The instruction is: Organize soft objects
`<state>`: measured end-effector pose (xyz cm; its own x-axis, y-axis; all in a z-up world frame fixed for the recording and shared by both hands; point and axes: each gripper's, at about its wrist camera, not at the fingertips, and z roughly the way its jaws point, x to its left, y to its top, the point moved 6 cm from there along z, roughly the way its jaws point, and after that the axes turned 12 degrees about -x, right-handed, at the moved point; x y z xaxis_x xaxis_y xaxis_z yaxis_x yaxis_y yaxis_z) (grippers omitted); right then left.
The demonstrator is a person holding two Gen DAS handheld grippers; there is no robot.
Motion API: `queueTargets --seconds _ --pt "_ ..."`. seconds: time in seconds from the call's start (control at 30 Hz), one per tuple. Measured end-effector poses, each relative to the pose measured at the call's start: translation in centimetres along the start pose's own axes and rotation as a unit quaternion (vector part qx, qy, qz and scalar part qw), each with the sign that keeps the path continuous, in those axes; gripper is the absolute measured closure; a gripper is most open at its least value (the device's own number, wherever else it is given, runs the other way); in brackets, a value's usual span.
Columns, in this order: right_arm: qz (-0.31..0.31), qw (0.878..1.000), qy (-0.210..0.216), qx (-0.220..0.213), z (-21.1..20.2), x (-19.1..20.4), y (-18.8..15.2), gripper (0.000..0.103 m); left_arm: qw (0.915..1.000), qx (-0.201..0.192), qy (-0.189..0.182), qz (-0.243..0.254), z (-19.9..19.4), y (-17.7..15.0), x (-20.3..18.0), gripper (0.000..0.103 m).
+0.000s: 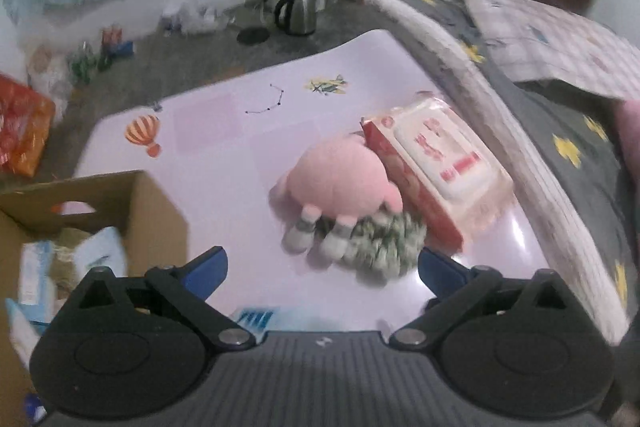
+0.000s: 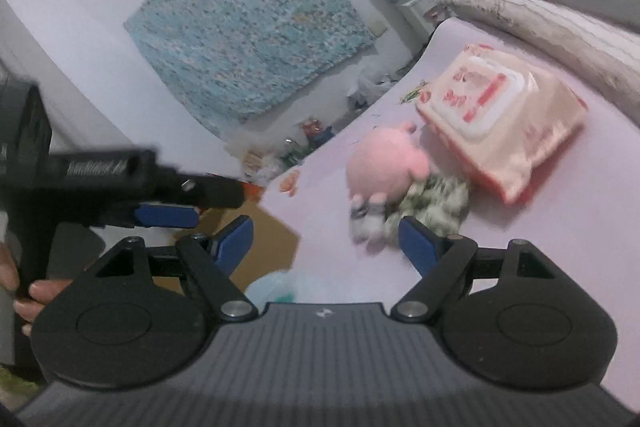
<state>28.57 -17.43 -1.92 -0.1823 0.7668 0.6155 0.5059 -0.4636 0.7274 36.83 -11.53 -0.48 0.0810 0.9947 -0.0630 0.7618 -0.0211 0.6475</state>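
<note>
Plush toy [image 1: 340, 179]: pink, round, lying on the pale pink table [image 1: 224, 155], right of centre; its grey-white feet point toward the grippers.
Scrunchie [image 1: 384, 247]: green and white, fluffy, touching the toy's near side.
Wipes pack [image 1: 440, 167]: pink soft pack with a white lid, just beside the toy, nearest the bed [image 1: 560, 131].
Cardboard box [image 1: 120, 203]: open, at the table's left near corner; light-coloured packets inside, blurred.
Left gripper [image 1: 320, 269]: jaws wide apart, nothing between them, above the table short of the scrunchie.
Right gripper [image 2: 326, 241]: jaws wide apart, empty, facing the toy and scrunchie.
Hand [image 2: 28, 295]: holds the left gripper's handle, at the right view's left edge.
</note>
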Motion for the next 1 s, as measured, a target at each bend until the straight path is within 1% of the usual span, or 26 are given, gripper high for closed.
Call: queueTargets --seconds 0.1,0.17,0.27,0.33,0.4,0.43,0.47,0.5,0.53,0.63,0.67,0.73,0.8,0.87,1.0 --pt "-0.029 0.999 -0.008 0.015 2.9 -0.4 0.8 0.023 0.9983 0.027 0.002 -0.051 3.9 1.2 0.1 0.001" --pt "-0.043 0.999 -0.009 0.022 5.1 -0.7 1.3 0.023 0.9963 0.040 0.000 -0.076 6.3 1.7 0.1 0.001" --pt "-0.066 0.997 -0.011 0.029 7.4 -0.6 1.9 0.023 0.9940 0.047 0.008 -0.099 9.1 2.3 0.6 0.001" --pt "-0.085 0.996 -0.014 0.031 8.9 -0.6 2.1 0.023 0.9909 0.054 0.013 -0.122 10.7 2.5 1.4 0.001" --pt "-0.100 0.994 -0.020 0.038 10.2 -0.8 2.2 0.023 0.9844 0.065 0.013 -0.163 11.9 2.6 2.4 0.001" --pt "-0.109 0.993 -0.025 0.039 10.7 -0.9 2.2 0.023 0.9785 0.075 0.006 -0.192 12.5 2.5 3.1 0.001" --pt "-0.116 0.992 -0.028 0.039 11.1 -1.1 2.2 0.023 0.9706 0.080 -0.002 -0.227 13.0 2.5 3.8 0.001" --pt "-0.119 0.992 -0.028 0.042 11.5 -1.2 2.2 0.023 0.9657 0.080 -0.007 -0.247 13.4 2.5 4.4 0.001" --pt "-0.120 0.991 -0.025 0.047 12.0 -1.4 2.1 0.023 0.9638 0.079 -0.007 -0.254 13.7 2.6 4.8 0.001" --pt "-0.131 0.989 -0.027 0.056 13.1 -1.6 1.7 0.023 0.9671 0.083 -0.002 -0.240 14.6 2.6 5.1 0.002" --pt "-0.134 0.989 -0.027 0.059 13.5 -1.6 1.6 0.023 0.9669 0.089 -0.005 -0.239 14.9 2.6 5.1 0.002" --pt "-0.137 0.988 -0.026 0.063 14.2 -1.7 1.4 0.023 0.9642 0.101 -0.018 -0.245 15.5 2.5 5.1 0.006" --pt "-0.137 0.988 -0.028 0.066 14.8 -1.8 1.3 0.023 0.9609 0.106 -0.026 -0.255 15.9 2.4 5.3 0.006" --pt "-0.148 0.986 -0.029 0.065 15.1 -1.6 1.1 0.023 0.9595 0.104 -0.032 -0.260 16.2 2.3 5.5 0.007" --pt "-0.169 0.982 -0.032 0.072 15.6 -1.5 0.8 0.024 0.9555 0.106 -0.052 -0.270 16.2 2.6 5.3 0.017"
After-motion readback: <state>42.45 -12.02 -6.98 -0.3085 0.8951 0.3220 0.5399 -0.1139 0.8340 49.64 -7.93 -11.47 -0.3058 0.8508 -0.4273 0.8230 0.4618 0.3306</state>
